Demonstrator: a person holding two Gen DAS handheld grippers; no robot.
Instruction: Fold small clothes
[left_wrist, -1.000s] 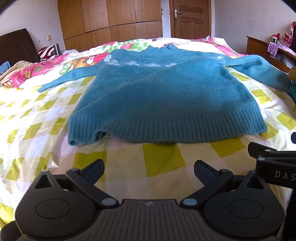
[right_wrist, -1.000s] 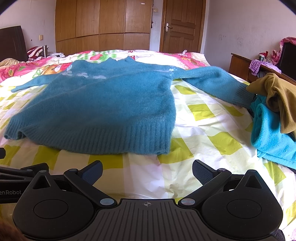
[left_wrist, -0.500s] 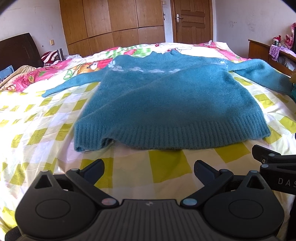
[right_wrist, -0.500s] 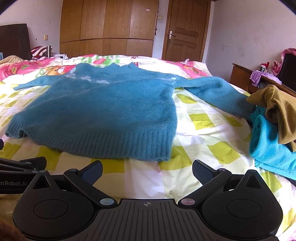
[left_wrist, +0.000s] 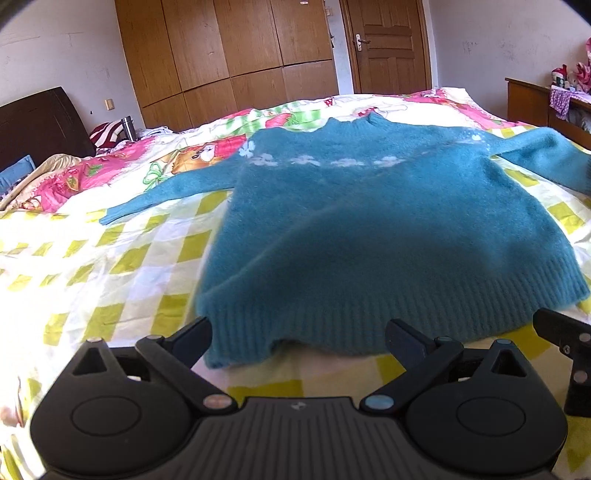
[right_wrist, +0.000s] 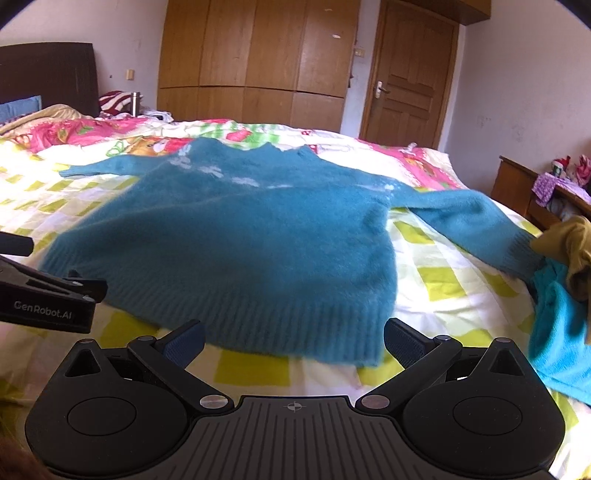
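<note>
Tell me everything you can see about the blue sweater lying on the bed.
The blue sweater is a fuzzy teal knit with a ribbed hem, ribbed cuffs, a small raised collar and a band of white flower shapes across the chest. It lies flat and unfolded on the checked bedsheet, hem toward the cameras, both sleeves spread outward. Its right sleeve cuff reaches a pile of clothes. Neither open hand-held gripper, left or right, is holding it.
</note>
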